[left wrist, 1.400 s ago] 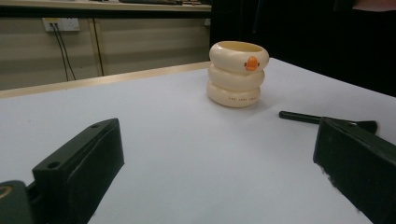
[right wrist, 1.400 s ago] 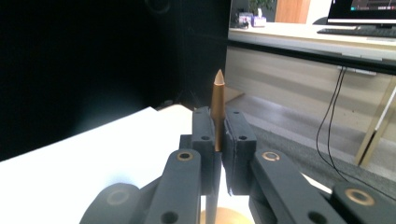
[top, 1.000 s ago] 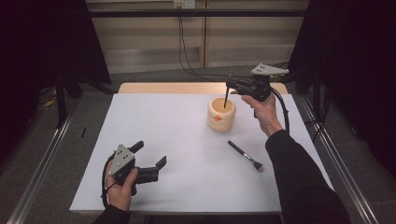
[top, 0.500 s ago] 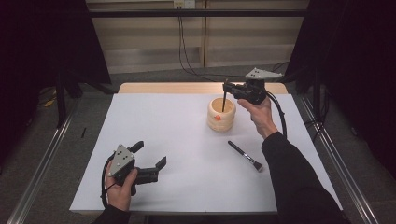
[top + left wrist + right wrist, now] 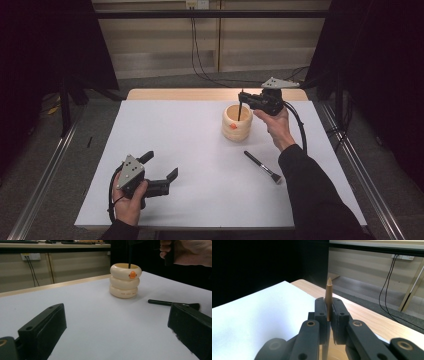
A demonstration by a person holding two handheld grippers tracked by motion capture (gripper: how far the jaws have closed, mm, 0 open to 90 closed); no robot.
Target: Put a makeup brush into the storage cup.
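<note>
A cream holder [image 5: 236,123] made of three stacked rings, with an orange mark, stands right of the table's middle. Above it my right gripper [image 5: 242,96] is shut on a thin brush handle [image 5: 239,111], which hangs upright with its lower end inside the holder. In the right gripper view the handle's brown pointed tip [image 5: 328,293] sticks up from the closed jaws of the right gripper [image 5: 328,308]. A second black brush [image 5: 263,167] lies flat in front of the holder. My left gripper [image 5: 161,164] rests open at the near left, with nothing between its jaws.
White sheet [image 5: 190,150] covers the table; a wooden strip [image 5: 175,94] shows along the far edge. In the left gripper view the left gripper [image 5: 117,335] faces the holder [image 5: 125,281] and the lying brush [image 5: 167,303], with the person's hand [image 5: 190,252] above. Cables hang by the back wall.
The right hand has shifted slightly over the holder, and the held brush now stands more upright in it. The left gripper has stayed put.
</note>
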